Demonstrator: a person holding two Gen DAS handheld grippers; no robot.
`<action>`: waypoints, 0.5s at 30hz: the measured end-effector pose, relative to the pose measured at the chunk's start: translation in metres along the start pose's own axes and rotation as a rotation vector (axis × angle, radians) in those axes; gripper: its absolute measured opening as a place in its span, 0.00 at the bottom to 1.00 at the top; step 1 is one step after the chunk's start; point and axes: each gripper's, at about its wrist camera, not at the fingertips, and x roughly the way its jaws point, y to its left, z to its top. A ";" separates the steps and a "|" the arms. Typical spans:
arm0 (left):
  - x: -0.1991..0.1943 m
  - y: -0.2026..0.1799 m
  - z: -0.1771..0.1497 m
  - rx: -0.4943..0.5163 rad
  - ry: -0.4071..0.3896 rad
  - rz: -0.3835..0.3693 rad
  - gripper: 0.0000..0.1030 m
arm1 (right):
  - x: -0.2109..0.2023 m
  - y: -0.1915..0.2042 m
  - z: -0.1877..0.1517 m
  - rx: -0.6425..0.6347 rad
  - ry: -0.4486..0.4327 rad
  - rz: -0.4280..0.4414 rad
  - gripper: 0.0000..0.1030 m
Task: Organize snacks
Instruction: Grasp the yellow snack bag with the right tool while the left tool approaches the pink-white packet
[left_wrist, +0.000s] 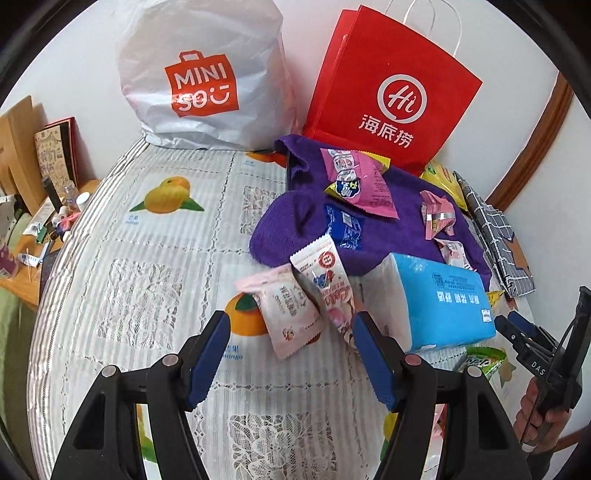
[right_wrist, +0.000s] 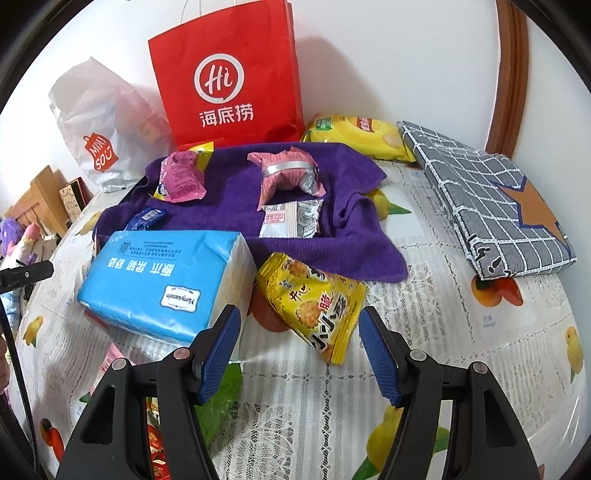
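Observation:
My left gripper (left_wrist: 292, 323) is open above the tablecloth. A pale pink snack packet (left_wrist: 291, 317) and a white-and-red packet (left_wrist: 327, 277) lie just past its fingertips, with neither pad pressing on them. My right gripper (right_wrist: 300, 316) is open too, and a yellow cracker packet (right_wrist: 314, 306) lies flat between its fingertips, untouched. A purple towel (right_wrist: 229, 206) carries pink packets (right_wrist: 181, 177), a crumpled pink wrapper (right_wrist: 288, 173), a white packet (right_wrist: 291, 218) and a small blue packet (right_wrist: 146, 218). The right gripper (left_wrist: 508, 319) also shows at the left wrist view's right edge, held by a hand (left_wrist: 535, 417).
A blue tissue pack (right_wrist: 155, 280) lies between the two grippers. At the back stand a red paper bag (right_wrist: 229, 81) and a white plastic bag (left_wrist: 199, 74). A yellow chip bag (right_wrist: 354, 136) and a folded grey checked cloth (right_wrist: 487, 195) lie at right. A cluttered wooden desk (left_wrist: 33, 221) is left.

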 end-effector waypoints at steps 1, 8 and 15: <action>0.001 0.000 -0.001 -0.002 0.003 0.000 0.65 | 0.002 0.000 -0.001 0.001 0.003 0.000 0.64; 0.006 -0.006 -0.004 0.024 0.020 0.008 0.65 | 0.016 -0.007 0.003 -0.014 0.012 -0.022 0.64; 0.011 -0.006 0.001 0.025 0.025 0.014 0.65 | 0.038 -0.014 0.010 -0.044 0.070 0.019 0.65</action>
